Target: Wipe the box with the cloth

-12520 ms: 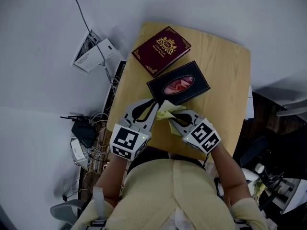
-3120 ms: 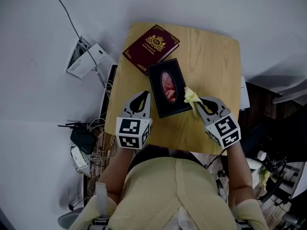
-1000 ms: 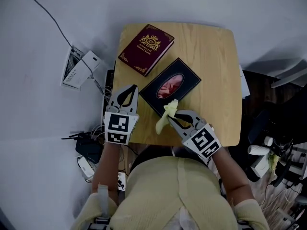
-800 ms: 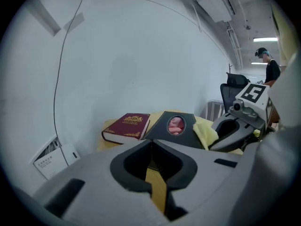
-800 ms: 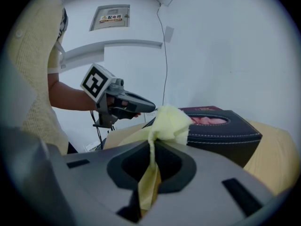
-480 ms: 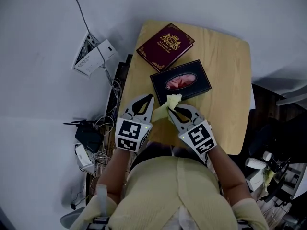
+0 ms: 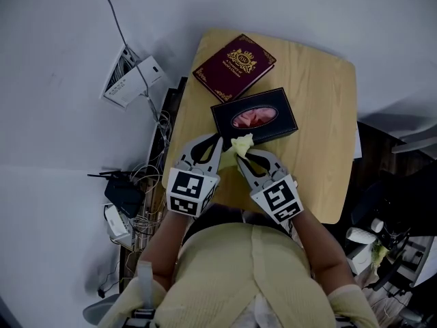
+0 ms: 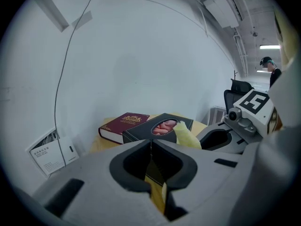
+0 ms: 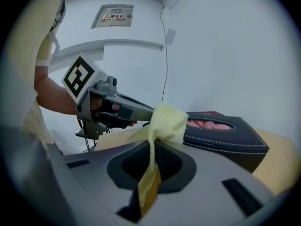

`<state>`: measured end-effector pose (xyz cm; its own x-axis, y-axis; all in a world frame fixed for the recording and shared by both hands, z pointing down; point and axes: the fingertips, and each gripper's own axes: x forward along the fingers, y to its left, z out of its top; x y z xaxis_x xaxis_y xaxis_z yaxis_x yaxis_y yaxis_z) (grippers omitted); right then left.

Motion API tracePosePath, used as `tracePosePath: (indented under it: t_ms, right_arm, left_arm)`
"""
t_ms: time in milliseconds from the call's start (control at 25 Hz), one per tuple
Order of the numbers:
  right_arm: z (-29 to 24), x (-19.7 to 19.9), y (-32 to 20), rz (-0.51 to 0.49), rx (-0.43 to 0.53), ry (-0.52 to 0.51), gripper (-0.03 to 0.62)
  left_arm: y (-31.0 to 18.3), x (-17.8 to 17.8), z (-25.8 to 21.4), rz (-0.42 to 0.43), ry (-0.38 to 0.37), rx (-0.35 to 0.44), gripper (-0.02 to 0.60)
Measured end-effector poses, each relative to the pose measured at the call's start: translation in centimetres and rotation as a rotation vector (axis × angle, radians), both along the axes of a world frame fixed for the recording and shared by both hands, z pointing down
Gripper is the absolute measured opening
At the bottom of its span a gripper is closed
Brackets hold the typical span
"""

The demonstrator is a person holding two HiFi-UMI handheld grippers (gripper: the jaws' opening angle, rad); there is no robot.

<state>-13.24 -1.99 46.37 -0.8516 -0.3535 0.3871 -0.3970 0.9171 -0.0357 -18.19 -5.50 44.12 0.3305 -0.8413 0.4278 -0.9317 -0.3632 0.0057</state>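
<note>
A black tissue box [image 7: 254, 117] with an oval opening showing pink tissue lies on the wooden table [image 7: 321, 101]. My right gripper [image 7: 240, 152] is shut on a yellow cloth [image 7: 241, 144] whose bunched end touches the box's near side; the cloth [image 9: 165, 120] and box [image 9: 225, 134] are together in the right gripper view. My left gripper [image 7: 217, 142] is shut with nothing in it, its tip at the box's near left corner. The left gripper view shows the box [image 8: 157, 128] just beyond the closed left gripper [image 8: 151, 142] and the cloth [image 8: 187, 136] to the right.
A maroon book [image 7: 234, 65] lies on the table beyond the box. White devices [image 7: 133, 79] and tangled cables [image 7: 130, 183] lie on the floor to the left. Clutter stands on the dark floor at the right [image 7: 382, 244].
Over the last second the box has turned from diagonal to nearly crosswise. Both grippers have come together at its near side, and the cloth now meets it.
</note>
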Motion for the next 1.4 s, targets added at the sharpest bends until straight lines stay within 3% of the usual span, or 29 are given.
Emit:
tracePosePath:
  t_ms: [200, 1120, 1400]
  right_arm:
    - [0.1, 1.0, -0.5, 0.016, 0.01, 0.009, 0.04]
    - [0.3, 12.9, -8.1, 0.32, 0.049, 0.057, 0.04]
    - [-1.7, 13.7, -8.8, 0.31, 0.083, 0.036, 0.04]
  left_arm:
    - [0.0, 0.0, -0.1, -0.013, 0.008, -0.001, 0.021]
    - [0.0, -0.2, 0.1, -0.034, 0.023, 0.001, 0.021]
    - [0.0, -0.2, 0.0, -0.038, 0.022, 0.002, 0.021]
